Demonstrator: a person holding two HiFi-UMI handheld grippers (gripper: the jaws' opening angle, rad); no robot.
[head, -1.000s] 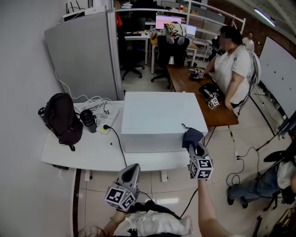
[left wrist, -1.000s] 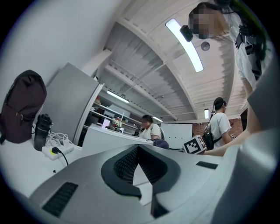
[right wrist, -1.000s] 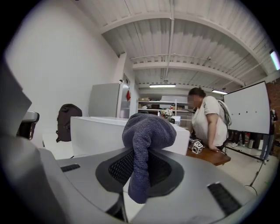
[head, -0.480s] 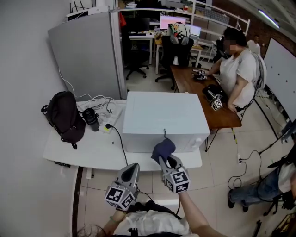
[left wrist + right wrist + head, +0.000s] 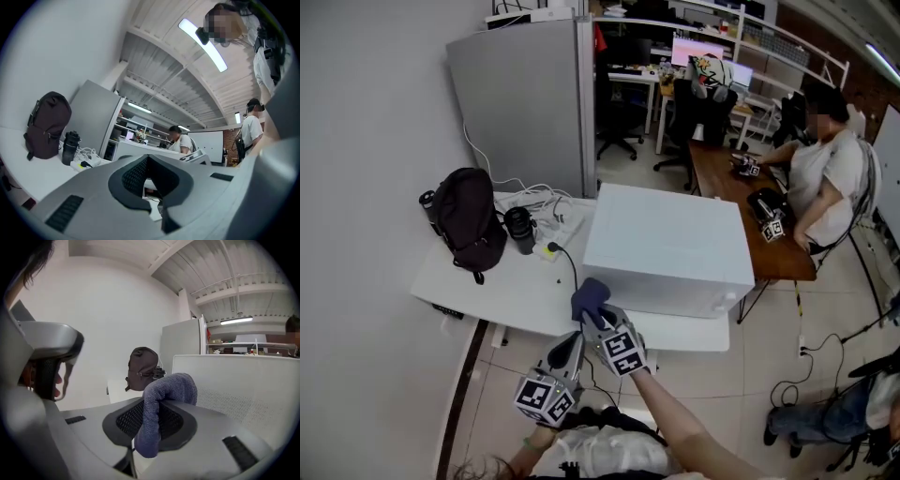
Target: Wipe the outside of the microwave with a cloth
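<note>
Currently in hand: the wiping itself, I'd say, with the pass sitting at the microwave's (image 5: 666, 246) near left corner.
Cloth: a dark blue cloth (image 5: 161, 399) bunched and sticking up out of the right gripper (image 5: 598, 317), its jaws clamped on it.
Cloth against the box: just beside the lower front-left edge of the microwave; from where I stand I cannot tell whether it actually presses on the shell.
Microwave: white, sitting on the white table (image 5: 487, 286), its mains lead trailing off to the left.
Left gripper: the left gripper (image 5: 570, 345) hangs low below the table edge, jaws together on nothing.
Next move, as I judge it: bring the cloth flat onto the left side panel and sweep along it, minding the lead and the black backpack (image 5: 469, 217) beyond.
</note>
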